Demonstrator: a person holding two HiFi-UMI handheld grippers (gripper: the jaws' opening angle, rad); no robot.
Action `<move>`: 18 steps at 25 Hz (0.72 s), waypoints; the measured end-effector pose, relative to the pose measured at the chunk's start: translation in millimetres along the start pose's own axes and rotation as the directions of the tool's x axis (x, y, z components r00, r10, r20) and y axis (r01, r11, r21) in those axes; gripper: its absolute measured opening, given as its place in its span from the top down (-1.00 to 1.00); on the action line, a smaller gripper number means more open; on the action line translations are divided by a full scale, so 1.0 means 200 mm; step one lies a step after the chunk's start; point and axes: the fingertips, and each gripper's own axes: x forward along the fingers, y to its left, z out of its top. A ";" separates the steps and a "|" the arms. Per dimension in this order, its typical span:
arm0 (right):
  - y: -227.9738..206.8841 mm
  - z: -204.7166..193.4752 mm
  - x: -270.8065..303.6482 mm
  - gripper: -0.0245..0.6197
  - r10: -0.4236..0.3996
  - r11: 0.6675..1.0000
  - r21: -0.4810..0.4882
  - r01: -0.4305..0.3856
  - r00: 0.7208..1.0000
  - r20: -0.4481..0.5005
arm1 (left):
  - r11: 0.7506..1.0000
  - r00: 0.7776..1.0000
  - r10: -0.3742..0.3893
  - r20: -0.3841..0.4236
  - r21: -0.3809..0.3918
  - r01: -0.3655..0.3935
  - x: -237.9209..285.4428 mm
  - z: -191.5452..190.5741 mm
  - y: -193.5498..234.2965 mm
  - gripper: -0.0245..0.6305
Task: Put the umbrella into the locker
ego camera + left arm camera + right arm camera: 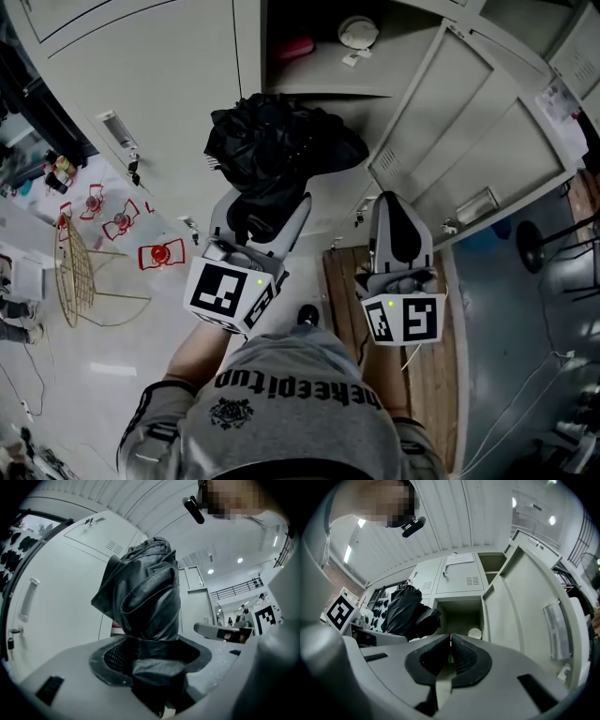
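A folded black umbrella (277, 150) stands up out of my left gripper (264, 217), which is shut on its lower end; the bundled fabric (143, 597) fills the left gripper view. The umbrella (405, 611) hangs just in front of the open locker (323, 56), at the lower left of its opening. My right gripper (398, 225) is to the right of the umbrella, shut with nothing between its jaws, its tips (450, 644) pointing into the locker compartment (459, 616).
The locker door (469, 141) swings open to the right. Inside the locker lie a white round object (358, 33) and a pink item (295, 47). Closed locker doors (141, 84) stand to the left. A gold wire stool (80, 272) and red objects (159, 253) sit on the floor.
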 end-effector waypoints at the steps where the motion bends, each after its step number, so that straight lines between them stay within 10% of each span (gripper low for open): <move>1: -0.02 0.00 0.01 0.89 0.011 1.000 0.001 -0.011 1.000 0.001 | 1.000 1.000 0.007 -0.007 -0.002 -0.007 0.03 -0.02 0.00 0.11; 18: -0.15 -0.17 0.17 0.89 0.161 0.985 0.068 -0.158 0.987 -0.031 | 0.993 0.973 0.094 -0.210 -0.052 -0.107 0.29 -0.44 -0.01 0.11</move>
